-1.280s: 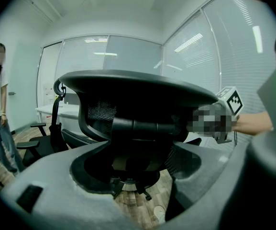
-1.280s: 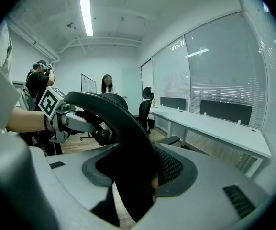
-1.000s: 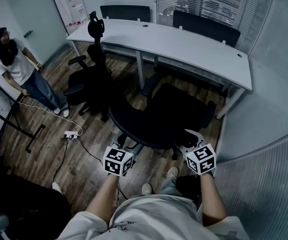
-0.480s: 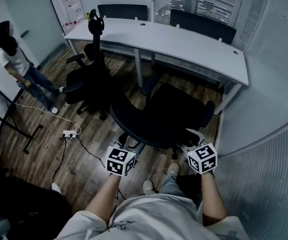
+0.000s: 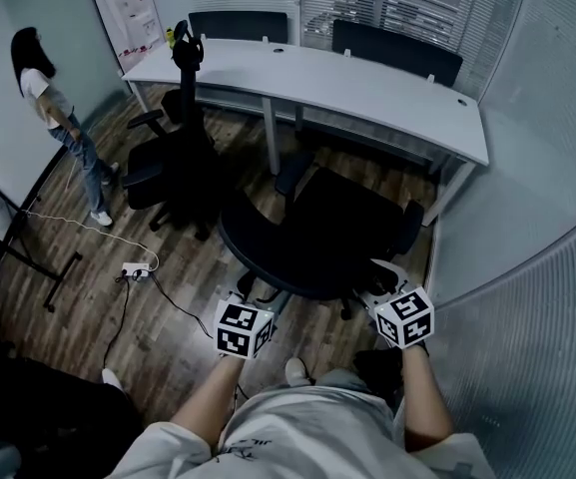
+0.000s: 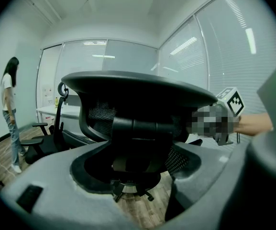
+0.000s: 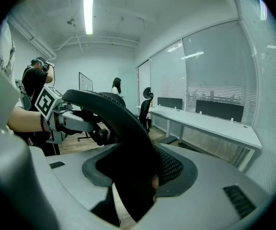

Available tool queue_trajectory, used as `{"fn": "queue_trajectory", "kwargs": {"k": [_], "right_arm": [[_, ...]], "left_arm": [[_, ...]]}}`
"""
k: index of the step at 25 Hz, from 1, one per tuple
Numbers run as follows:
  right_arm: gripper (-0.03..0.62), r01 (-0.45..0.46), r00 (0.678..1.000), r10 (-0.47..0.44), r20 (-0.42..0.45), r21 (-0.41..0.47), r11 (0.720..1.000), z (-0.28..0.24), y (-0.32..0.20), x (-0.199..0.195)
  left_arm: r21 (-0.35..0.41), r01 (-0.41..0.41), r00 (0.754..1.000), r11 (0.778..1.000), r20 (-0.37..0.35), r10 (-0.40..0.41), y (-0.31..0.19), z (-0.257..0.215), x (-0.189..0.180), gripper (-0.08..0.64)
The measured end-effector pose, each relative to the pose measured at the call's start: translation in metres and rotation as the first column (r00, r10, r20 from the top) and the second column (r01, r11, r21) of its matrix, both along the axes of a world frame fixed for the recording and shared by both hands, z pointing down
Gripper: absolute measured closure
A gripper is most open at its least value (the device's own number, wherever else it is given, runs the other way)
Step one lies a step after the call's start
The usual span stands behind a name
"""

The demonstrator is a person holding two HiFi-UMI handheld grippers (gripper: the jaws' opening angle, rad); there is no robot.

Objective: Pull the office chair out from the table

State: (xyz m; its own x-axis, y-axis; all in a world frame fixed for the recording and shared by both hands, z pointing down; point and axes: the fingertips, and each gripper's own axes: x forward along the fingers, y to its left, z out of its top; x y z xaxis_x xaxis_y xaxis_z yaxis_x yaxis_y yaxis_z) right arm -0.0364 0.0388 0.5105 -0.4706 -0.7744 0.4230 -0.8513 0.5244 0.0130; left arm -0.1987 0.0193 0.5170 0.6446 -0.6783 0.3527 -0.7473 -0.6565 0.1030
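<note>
The black office chair (image 5: 317, 233) stands on the wood floor a short way out from the long white table (image 5: 367, 88), its back toward me. My left gripper (image 5: 265, 305) is at the left of the backrest's top edge and my right gripper (image 5: 375, 282) at the right. In the left gripper view the chair's back frame (image 6: 133, 128) fills the space between the jaws of the left gripper (image 6: 133, 164). In the right gripper view the mesh backrest edge (image 7: 123, 128) is clamped in the right gripper (image 7: 138, 176). Both are shut on it.
A second black chair (image 5: 178, 158) with a tall headrest stands left of the table. A person (image 5: 58, 118) is at the far left wall. A power strip (image 5: 136, 269) and cable lie on the floor. A glass wall (image 5: 527, 267) runs close on the right.
The chair and both grippers have come slightly nearer to me, away from the table. The person at the left has walked farther off toward the wall.
</note>
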Motion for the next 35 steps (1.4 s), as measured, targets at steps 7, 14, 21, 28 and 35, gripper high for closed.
{"fn": "queue_trajectory", "kwargs": {"k": [7, 14, 21, 28, 35], "right_arm": [[0.396, 0.008, 1.000, -0.008, -0.002, 0.003, 1.000, -0.001, 0.017, 0.001], [0.396, 0.022, 1.000, -0.022, -0.002, 0.003, 1.000, -0.001, 0.036, -0.001], [0.396, 0.044, 0.999, -0.044, 0.004, 0.007, 0.999, -0.002, 0.062, -0.004], [0.396, 0.060, 0.998, -0.060, 0.006, 0.020, 0.998, -0.005, 0.087, -0.004], [0.396, 0.072, 0.997, -0.072, 0.005, 0.027, 0.997, -0.007, 0.105, 0.001]], "left_arm": [[-0.002, 0.007, 1.000, 1.000, 0.003, -0.007, 0.018, 0.000, 0.000, 0.236], [-0.004, 0.022, 1.000, 1.000, 0.003, -0.022, 0.039, 0.000, -0.001, 0.236], [-0.007, 0.042, 0.999, 0.999, 0.003, -0.042, 0.068, -0.001, -0.005, 0.236], [-0.011, 0.066, 0.998, 0.998, 0.002, -0.066, 0.097, -0.004, -0.006, 0.236], [-0.008, 0.075, 0.997, 0.997, 0.001, -0.075, 0.118, -0.005, -0.001, 0.235]]}}
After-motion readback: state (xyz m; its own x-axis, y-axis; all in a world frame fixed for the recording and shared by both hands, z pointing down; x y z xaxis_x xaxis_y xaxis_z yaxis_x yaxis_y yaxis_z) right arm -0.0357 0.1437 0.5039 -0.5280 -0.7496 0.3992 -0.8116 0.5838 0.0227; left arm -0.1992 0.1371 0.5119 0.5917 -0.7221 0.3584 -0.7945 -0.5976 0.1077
